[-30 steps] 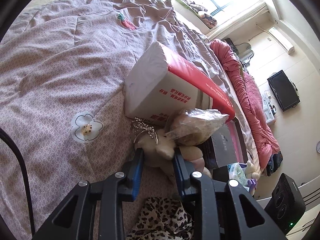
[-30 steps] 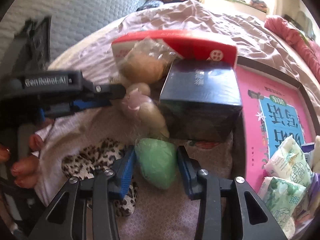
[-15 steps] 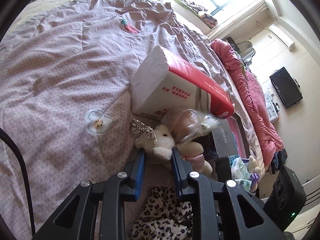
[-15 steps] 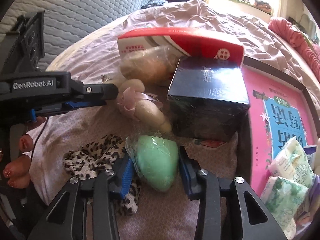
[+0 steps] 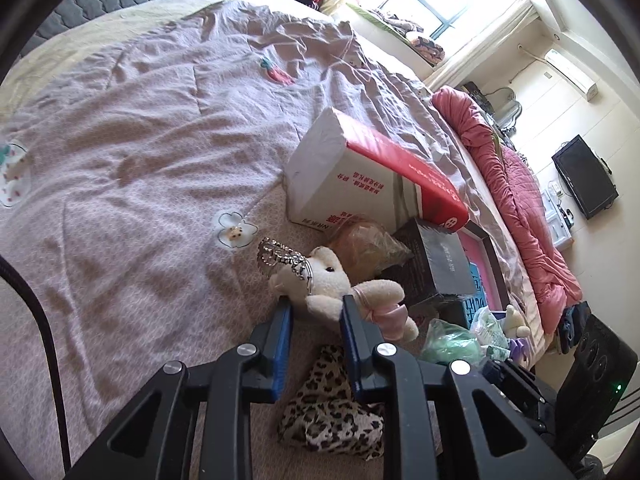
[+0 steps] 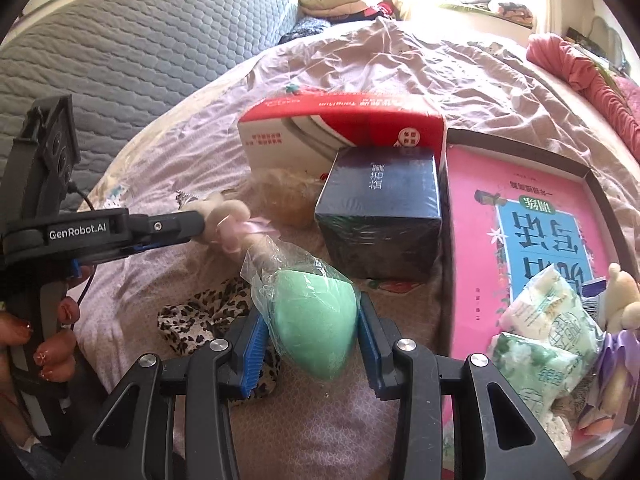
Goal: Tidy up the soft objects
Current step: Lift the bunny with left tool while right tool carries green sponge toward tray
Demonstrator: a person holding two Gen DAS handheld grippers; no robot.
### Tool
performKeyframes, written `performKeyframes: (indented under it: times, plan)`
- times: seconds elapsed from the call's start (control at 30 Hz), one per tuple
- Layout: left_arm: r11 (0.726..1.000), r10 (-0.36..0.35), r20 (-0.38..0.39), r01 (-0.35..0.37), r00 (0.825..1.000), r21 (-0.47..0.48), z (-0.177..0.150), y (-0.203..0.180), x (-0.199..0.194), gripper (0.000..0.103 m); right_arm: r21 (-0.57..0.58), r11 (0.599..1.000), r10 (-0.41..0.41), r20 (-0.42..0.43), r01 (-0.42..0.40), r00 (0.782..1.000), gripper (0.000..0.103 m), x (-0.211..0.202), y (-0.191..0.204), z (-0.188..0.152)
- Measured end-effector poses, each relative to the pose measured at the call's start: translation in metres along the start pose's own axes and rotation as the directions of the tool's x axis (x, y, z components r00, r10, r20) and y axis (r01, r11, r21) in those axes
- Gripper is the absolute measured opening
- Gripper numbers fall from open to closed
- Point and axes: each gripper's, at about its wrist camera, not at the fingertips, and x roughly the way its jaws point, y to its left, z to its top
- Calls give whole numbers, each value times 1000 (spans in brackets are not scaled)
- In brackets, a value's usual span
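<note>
My left gripper point(image 5: 316, 308) is shut on a cream plush bear point(image 5: 328, 284) with a silver crown and pink bow, lifted off the bed. It shows blurred in the right wrist view point(image 6: 224, 216), held by the left gripper point(image 6: 196, 220). My right gripper point(image 6: 308, 320) is shut on a green egg-shaped sponge in a clear bag point(image 6: 312, 316), also seen in the left wrist view point(image 5: 452, 344). A leopard-print cloth point(image 5: 332, 404) lies on the bed under both grippers point(image 6: 200, 316). A bagged tan soft object point(image 5: 364, 244) leans by the boxes point(image 6: 288, 200).
A red and white box point(image 6: 340, 132), a dark blue box point(image 6: 380, 204) and a pink book in a black tray point(image 6: 520, 240) lie ahead. Tissue packs point(image 6: 548, 320) and small plush toys point(image 6: 620, 300) sit at right. Pink quilted bedspread point(image 5: 140, 140) spreads left.
My left gripper has lifted the plush bear up and back from the boxes. My right gripper has raised the green sponge off the bed.
</note>
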Motion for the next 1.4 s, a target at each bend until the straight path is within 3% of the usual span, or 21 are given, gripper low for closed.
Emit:
performKeyframes:
  times: [0.23,0.53,0.97,1.4]
  plan:
    - [999,22,96,-25,995,28,4,-17,-29,24,10,1000,2,58,-3,998,42,-19,-4,3]
    - [997,25,164,-37,986,74,2,-48,-58,24,30,1000,-1,129,-2,992,42,-44,-14,6]
    - [986,7,189,-38,982,160,-3,-101,-74,24,99,995,-37,223,15,974,42,-82,-44,10]
    - [967,-29,155,-11,987,253,-14,-164,-61,24,187,978,-154,327,96,933,42,-130,-95,8]
